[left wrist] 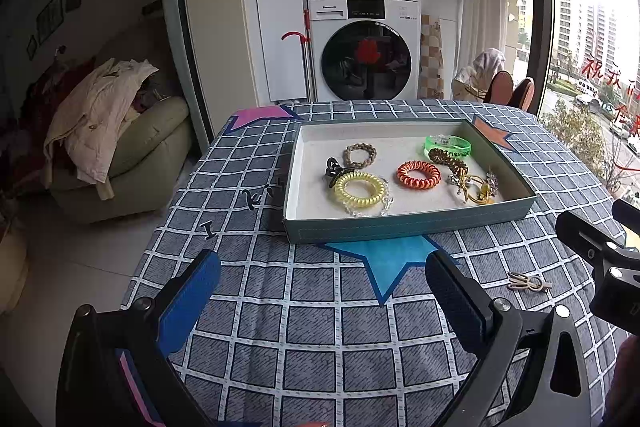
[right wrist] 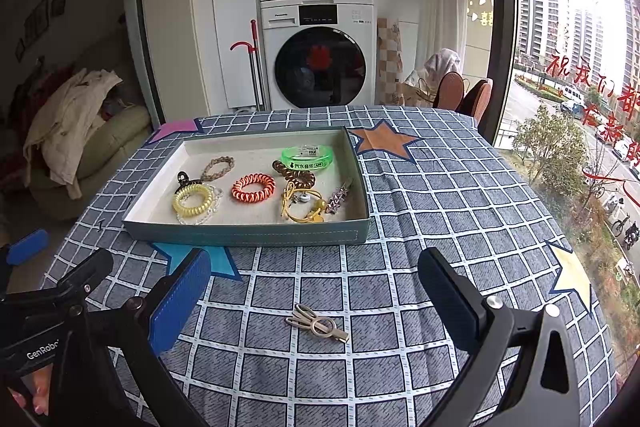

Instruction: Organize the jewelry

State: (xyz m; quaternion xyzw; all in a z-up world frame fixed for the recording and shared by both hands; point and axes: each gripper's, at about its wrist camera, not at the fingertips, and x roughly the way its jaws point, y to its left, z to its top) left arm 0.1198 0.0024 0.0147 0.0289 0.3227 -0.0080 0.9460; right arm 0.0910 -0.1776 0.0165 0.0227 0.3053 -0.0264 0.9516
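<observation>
A shallow teal tray [left wrist: 408,227] [right wrist: 248,235] sits on the checked tablecloth and holds a yellow coil tie [left wrist: 360,189] [right wrist: 193,202], an orange coil tie [left wrist: 418,174] [right wrist: 253,187], a green bracelet [left wrist: 447,146] [right wrist: 307,157], a black claw clip [left wrist: 334,169] and other hair pieces. A gold hair clip [right wrist: 317,323] [left wrist: 529,283] lies on the cloth in front of the tray. My right gripper [right wrist: 316,295] is open, just behind and above the clip. My left gripper [left wrist: 324,291] is open and empty, left of the clip.
The table [right wrist: 440,211] carries coloured star patches. Stacked washing machines [left wrist: 362,39] stand behind it. A sofa with clothes [left wrist: 120,147] is at the left. A large window [right wrist: 580,87] is at the right, with chairs [right wrist: 464,95] at the far edge.
</observation>
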